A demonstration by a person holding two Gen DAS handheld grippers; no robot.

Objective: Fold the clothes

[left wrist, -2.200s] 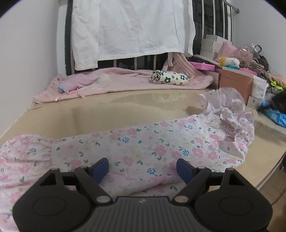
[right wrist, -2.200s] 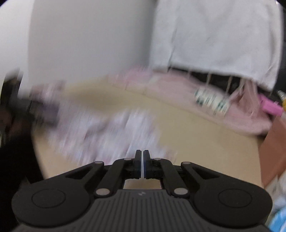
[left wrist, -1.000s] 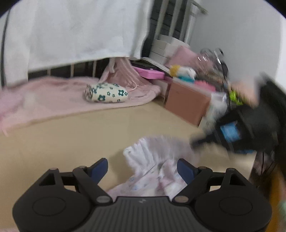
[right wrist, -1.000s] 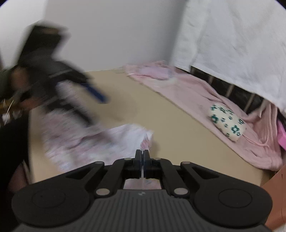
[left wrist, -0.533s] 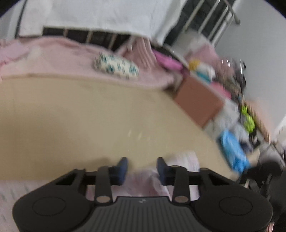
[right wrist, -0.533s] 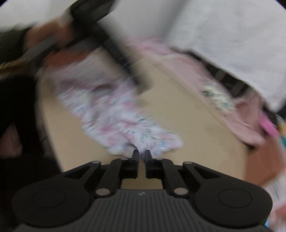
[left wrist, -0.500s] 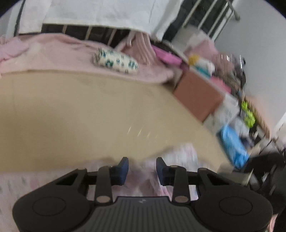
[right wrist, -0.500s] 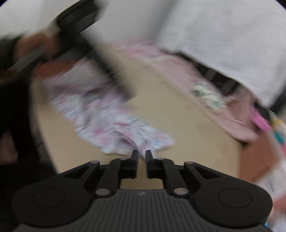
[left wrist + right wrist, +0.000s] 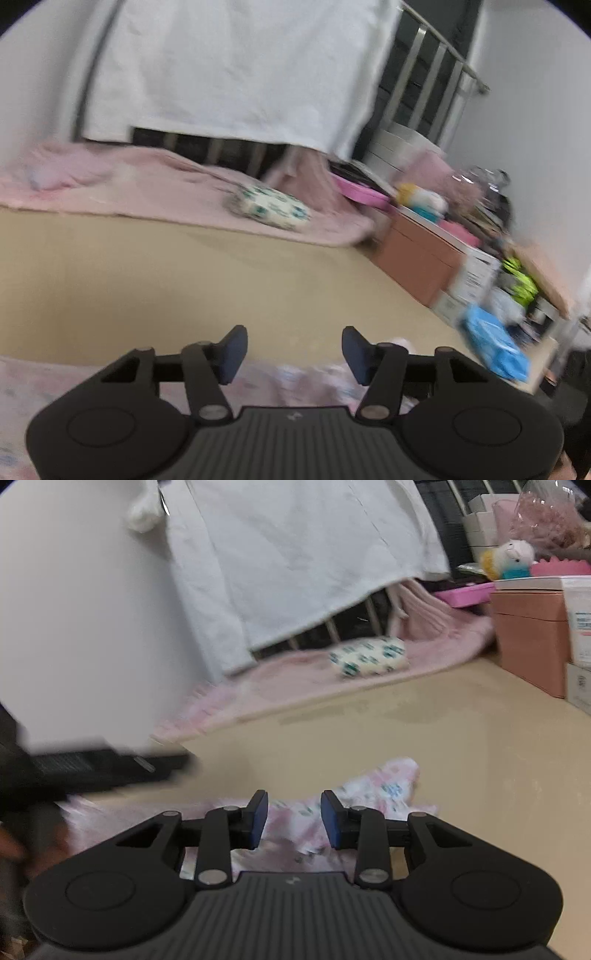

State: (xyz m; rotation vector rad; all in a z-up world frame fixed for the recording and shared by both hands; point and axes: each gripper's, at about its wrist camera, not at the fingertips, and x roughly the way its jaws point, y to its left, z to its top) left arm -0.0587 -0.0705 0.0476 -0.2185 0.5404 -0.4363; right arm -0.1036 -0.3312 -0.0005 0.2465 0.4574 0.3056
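Right wrist view: the right tongs (image 9: pixel 293 818) stand released above the pink floral cotton garment (image 9: pixel 373 794) lying rumpled on the beige glossy tabletop (image 9: pixel 461 746); the left tongs (image 9: pixel 291 350), likewise spread wide and empty, hover over the same cloth's near edge

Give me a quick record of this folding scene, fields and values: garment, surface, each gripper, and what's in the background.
garment: floral pink garment, lying crumpled on the table
surface: tan table
left gripper: open, above the garment's edge, gripping nothing
right gripper: open, garment just ahead of it
background: pink blanket, small flower-print bundle, white sheet hanging on a rail, brown box
image quality: blurred by motion
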